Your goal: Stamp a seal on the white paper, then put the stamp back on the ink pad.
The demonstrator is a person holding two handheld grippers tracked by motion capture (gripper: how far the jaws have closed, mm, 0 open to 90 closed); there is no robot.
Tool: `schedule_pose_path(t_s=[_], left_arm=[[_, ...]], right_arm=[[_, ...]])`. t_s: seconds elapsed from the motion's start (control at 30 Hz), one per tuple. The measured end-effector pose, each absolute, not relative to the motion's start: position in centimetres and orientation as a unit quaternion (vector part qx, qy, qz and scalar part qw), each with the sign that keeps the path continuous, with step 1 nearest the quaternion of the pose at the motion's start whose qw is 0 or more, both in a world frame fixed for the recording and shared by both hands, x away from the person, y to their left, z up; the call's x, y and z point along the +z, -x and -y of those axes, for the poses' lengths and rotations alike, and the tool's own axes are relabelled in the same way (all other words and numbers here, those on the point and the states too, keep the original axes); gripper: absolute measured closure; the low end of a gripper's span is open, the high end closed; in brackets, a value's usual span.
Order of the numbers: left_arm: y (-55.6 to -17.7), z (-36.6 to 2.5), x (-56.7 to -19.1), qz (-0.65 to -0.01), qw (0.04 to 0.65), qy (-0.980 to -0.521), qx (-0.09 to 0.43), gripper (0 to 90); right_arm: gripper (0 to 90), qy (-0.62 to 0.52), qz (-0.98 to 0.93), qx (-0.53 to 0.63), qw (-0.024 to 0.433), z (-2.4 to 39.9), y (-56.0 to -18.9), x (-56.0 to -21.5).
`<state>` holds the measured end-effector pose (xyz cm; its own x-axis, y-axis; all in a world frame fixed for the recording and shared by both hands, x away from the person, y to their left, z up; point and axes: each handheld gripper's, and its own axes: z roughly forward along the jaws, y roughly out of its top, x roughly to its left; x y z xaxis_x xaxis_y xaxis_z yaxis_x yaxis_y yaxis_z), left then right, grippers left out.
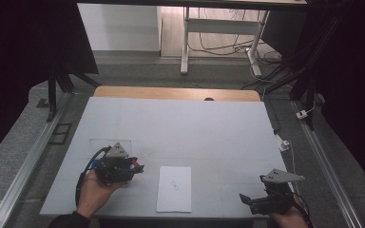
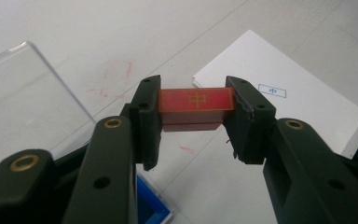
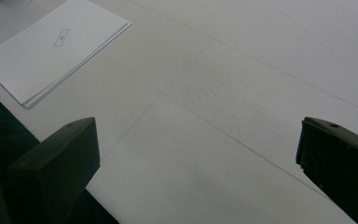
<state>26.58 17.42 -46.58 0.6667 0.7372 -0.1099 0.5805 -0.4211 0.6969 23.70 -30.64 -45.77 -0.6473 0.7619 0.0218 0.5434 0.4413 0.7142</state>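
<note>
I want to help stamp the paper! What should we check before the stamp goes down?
1. Stamp held firmly by the left gripper: ok, both pads press its ends.
2. Stamp over the paper: not ok, it hangs above bare table beside the sheets.
3. Printed box on the paper unblocked: ok.
4. Right gripper out of the way: ok, open, over bare table.
5. Clear plate away from the paper: ok.
6. Ink on the stamp's underside: cannot tell.
</note>
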Motion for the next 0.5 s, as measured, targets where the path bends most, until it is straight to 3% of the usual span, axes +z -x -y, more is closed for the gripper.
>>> schedule_pose_path(t_s=[0.5], left_arm=[[-26.7,-19.6,-46.9,-0.424,0.361,-0.823,0.113,58.0]], right_arm=[[0.0,-0.391,-0.834,0.356,0.155,30.7,-23.6,-45.7]])
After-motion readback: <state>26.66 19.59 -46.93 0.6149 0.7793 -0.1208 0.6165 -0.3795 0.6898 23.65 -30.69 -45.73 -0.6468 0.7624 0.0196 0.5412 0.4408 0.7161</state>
